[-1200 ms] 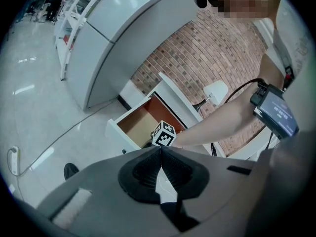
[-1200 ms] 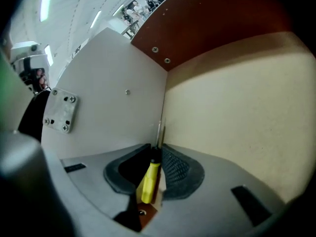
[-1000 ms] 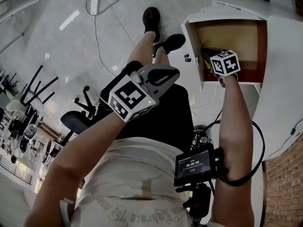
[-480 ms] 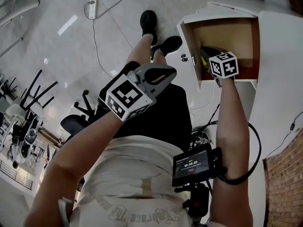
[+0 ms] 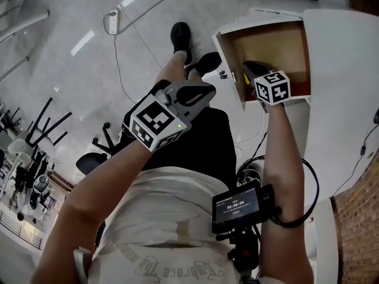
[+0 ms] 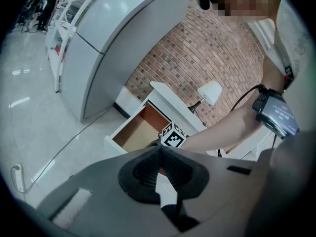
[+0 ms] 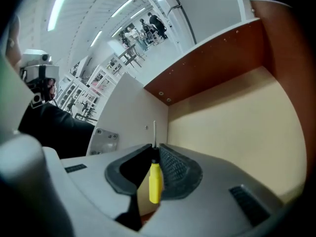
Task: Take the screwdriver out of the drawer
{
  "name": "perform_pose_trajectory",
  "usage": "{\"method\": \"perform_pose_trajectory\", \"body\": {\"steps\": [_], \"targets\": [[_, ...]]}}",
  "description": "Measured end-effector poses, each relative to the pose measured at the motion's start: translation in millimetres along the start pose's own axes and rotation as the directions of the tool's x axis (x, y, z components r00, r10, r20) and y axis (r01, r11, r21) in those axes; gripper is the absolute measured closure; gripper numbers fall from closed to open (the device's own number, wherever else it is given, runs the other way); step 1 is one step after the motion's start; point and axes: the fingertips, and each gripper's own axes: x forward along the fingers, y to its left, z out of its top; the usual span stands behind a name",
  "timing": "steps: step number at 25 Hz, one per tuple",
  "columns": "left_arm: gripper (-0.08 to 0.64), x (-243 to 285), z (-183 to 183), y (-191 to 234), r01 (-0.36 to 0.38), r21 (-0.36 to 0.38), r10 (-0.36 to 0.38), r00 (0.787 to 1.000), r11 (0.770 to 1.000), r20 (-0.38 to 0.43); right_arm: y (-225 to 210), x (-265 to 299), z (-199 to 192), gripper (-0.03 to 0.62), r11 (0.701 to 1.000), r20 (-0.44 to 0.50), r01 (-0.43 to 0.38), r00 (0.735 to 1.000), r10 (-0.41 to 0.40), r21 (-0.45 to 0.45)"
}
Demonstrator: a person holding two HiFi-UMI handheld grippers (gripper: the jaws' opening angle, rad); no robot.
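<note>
One relation governs the lift: the screwdriver (image 7: pixel 154 181) already sits between the jaws of the right gripper (image 7: pixel 154 149), with its long axis running along the gripper's own. The thin steel shaft points toward 12 o'clock and the yellow plastic handle lies back toward 6, in the throat of the jaws. The ribbed black pads (image 7: pixel 173 169) are pinched on it just where shaft meets handle. That hold is narrow and near one end, so I judge the handle could swing if drawn out fast.

Gripper and tool are inside the open drawer (image 5: pixel 278 46), which lies at 1 o'clock in the head view. It has a pale, smooth floor, reddish-brown walls and a white front. Whether the tool touches the floor I cannot tell. The way out looks to be up and back toward the person, clear of the near wall.

The left gripper (image 6: pixel 160 149) hangs over the lap at about 8 o'clock from the drawer, well apart — jaws pressed together on nothing.
</note>
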Motion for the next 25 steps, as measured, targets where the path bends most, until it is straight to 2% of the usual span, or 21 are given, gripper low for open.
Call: {"method": "perform_pose_trajectory", "body": {"steps": [13,25], "targets": [[0.552,-14,26,-15,-0.004,0.084,0.004,1.000,0.996,0.006,15,-38,26,0.552,0.995,0.132,0.103,0.986,-0.104,0.009],[0.552,-33,56,-33,-0.004,0.150,0.000,1.000,0.989,0.026,42,-76,48,0.552,0.991,0.215,0.133,0.967,-0.133,0.017]]}}
